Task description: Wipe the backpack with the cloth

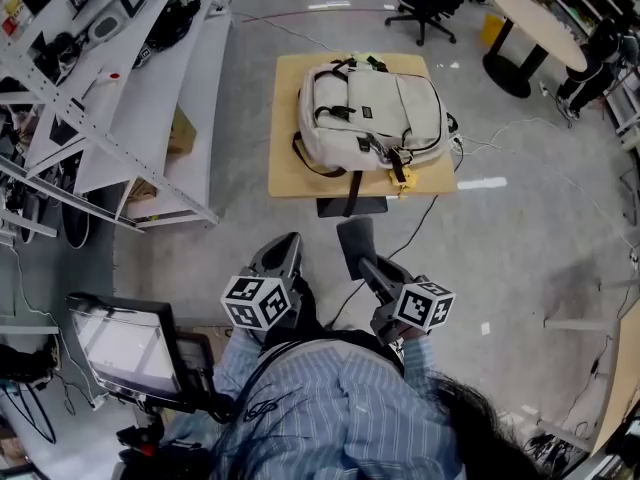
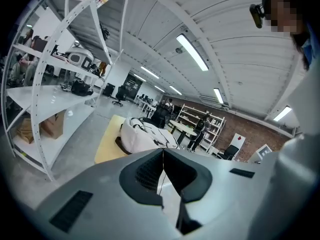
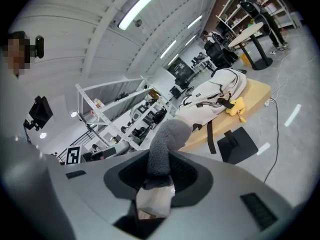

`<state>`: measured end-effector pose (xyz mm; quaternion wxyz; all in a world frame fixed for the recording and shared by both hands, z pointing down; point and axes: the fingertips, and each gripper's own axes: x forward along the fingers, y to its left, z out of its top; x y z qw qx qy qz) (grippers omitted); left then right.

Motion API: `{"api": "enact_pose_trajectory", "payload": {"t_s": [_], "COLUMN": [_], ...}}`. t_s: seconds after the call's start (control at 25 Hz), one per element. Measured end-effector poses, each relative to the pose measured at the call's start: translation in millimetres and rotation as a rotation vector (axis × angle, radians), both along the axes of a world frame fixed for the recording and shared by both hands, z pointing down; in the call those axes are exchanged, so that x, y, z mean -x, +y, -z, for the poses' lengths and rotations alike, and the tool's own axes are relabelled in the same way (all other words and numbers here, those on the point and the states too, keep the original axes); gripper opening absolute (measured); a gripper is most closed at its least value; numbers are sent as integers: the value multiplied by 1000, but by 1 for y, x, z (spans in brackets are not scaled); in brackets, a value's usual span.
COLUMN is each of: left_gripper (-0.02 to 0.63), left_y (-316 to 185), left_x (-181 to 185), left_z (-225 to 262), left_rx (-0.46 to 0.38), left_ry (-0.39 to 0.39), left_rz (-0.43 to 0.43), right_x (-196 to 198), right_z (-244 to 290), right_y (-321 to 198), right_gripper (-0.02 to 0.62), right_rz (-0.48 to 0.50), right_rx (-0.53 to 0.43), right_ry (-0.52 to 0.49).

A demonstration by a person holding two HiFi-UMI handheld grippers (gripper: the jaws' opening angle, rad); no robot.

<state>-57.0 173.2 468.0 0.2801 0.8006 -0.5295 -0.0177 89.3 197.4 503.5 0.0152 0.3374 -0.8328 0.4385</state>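
Note:
A beige backpack (image 1: 372,115) lies flat on a small wooden table (image 1: 285,173) ahead of me, its black straps hanging over the near edge. Both grippers are held close to my body, well short of the table. My right gripper (image 1: 364,265) is shut on a grey cloth (image 1: 355,236); in the right gripper view the cloth (image 3: 166,143) sticks up from between the jaws of the gripper (image 3: 159,173), with the backpack (image 3: 216,96) far beyond. My left gripper (image 1: 284,247) is shut on nothing, its jaws (image 2: 162,159) meeting in front of the distant backpack (image 2: 143,136).
White shelving racks (image 1: 135,98) run along the left. A monitor on a stand (image 1: 125,348) sits at my lower left. An office chair (image 1: 425,3) and a round table (image 1: 535,23) stand behind. Cables (image 1: 520,133) trail on the floor at right. A yellow toy (image 1: 403,180) hangs off the backpack.

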Motion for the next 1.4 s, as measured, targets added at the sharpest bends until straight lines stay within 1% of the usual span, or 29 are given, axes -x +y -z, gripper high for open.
{"api": "enact_pose_trajectory", "payload": {"t_s": [0.12,0.28,0.36,0.56,0.72,0.84,0.92,1.12,1.28,1.4], "left_gripper": [8,8,8,8,8,8,8,8,8,8], "left_y": [-45,-103,-128,-172,-200,-214,-221,-245,-269,-291], "left_x": [33,73,90,114,130,136,137,140,137,144], "left_z": [0,4,4,-1,-3,-3,-4,-11,-7,-5], "left_rx": [16,12,13,15,0,-6,-5,-3,-14,-17], "left_ry": [14,-28,-36,-46,-44,-28,-18,-20,-31,-31], "left_rz": [-3,-68,-102,-180,-183,-169,-165,-130,-73,7], "right_x": [29,76,101,145,164,168,168,170,173,187], "right_z": [2,13,15,18,20,27,36,51,50,31], "right_y": [-41,-101,-127,-178,-207,-234,-259,-352,-432,-486], "right_gripper": [117,117,117,117,117,116,117,117,117,117], "right_rz": [-16,-42,-55,-66,-41,2,46,148,266,378], "right_rx": [1,-15,-17,-29,-25,-22,-38,-118,-139,-100], "right_ry": [15,24,24,61,105,152,181,278,380,472]}}
